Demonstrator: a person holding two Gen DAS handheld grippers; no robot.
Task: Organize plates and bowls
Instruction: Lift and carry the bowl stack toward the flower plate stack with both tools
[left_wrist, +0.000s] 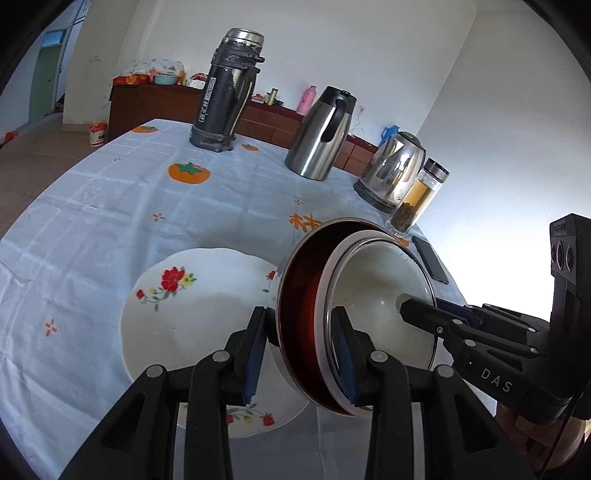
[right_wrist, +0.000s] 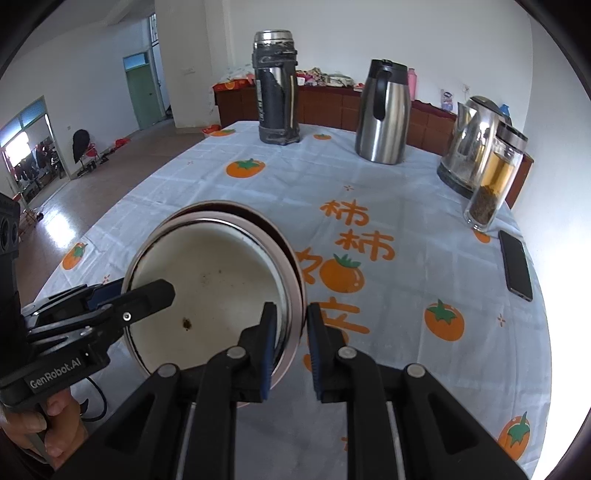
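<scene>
Pretty clearly someone's home, a dining/living area. The desk (right_wrist: 258, 192) is wearing a persimmon-print cloth, with a big thermos (right_wrist: 276, 88), a steel carafe (right_wrist: 384, 118), an electric kettle (right_wrist: 469, 147) and a tea bottle (right_wrist: 495, 181) sitting along the back. A wooden sideboard (left_wrist: 155, 107) piled with household clutter is running along the wall, and a green door (right_wrist: 142, 92) is showing beyond the tiled floor.

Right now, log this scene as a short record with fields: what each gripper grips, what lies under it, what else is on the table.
left gripper: clamped on the near rim of the stacked bowls
right gripper: clamped on the opposite rim of the same stack
bowls: white one nested in a red-lined one, tilted, lifted
flowered plate: flat on the tablecloth, beside and partly under the stack
others: thermos, steel jug, kettle, tea bottle, phone
</scene>
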